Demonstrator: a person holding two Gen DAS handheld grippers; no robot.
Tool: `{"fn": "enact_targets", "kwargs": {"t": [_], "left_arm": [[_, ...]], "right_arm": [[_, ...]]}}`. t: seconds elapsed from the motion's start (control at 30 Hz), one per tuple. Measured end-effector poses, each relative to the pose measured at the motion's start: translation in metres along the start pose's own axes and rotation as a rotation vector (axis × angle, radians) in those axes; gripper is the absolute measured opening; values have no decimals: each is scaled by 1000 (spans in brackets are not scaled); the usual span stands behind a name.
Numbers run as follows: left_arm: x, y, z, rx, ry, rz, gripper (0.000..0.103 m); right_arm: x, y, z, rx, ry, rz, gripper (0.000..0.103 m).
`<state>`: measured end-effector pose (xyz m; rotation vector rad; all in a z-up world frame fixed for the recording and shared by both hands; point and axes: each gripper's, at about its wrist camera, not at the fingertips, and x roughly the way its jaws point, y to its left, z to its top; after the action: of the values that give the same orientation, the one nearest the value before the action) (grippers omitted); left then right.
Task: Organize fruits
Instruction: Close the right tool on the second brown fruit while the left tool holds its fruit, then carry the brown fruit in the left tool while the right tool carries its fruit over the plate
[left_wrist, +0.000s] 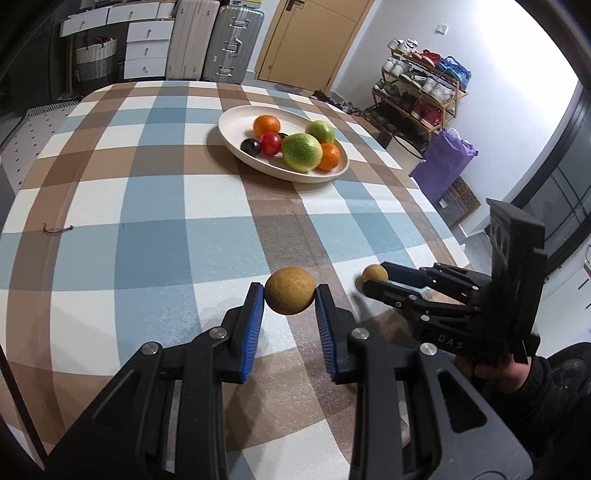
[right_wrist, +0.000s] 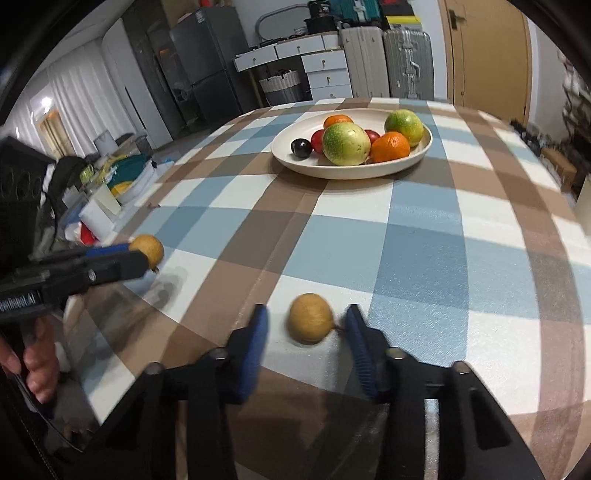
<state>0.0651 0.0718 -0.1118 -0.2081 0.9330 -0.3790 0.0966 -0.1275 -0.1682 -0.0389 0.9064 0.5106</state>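
My left gripper (left_wrist: 289, 292) is shut on a brown round fruit (left_wrist: 290, 280) and holds it just above the checked tablecloth (left_wrist: 147, 240). The right wrist view shows that gripper (right_wrist: 142, 254) and its fruit (right_wrist: 149, 249) at the left. A second brown fruit (right_wrist: 310, 321) lies on the cloth between the blue pads of my right gripper (right_wrist: 306, 312). A gap shows beside the left pad (right_wrist: 258, 332), so the jaws stand open around it. The left wrist view shows this gripper (left_wrist: 375, 277) at the right around that fruit (left_wrist: 373, 273).
A cream oval plate (left_wrist: 229, 129) (right_wrist: 288, 162) sits farther back on the table and holds oranges, green fruits, a red one and dark plums. A person's hand (right_wrist: 37, 365) grips the left tool. The table edge falls off at the left, over floor clutter.
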Motion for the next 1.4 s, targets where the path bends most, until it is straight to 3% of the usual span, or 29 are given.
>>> {"fn": "enact_targets", "kwargs": {"t": [0.17, 0.83, 1.4], "left_arm": [[4, 4, 7, -14, -2, 23, 26], [36, 3, 55, -15, 12, 24, 26], [53, 10, 130, -8, -28, 16, 26]], "right_arm": [[1, -3, 2, -2, -7, 14, 28], [0, -31, 43, 92, -87, 125, 28], [5, -52, 107, 67, -164, 175, 28]]}}
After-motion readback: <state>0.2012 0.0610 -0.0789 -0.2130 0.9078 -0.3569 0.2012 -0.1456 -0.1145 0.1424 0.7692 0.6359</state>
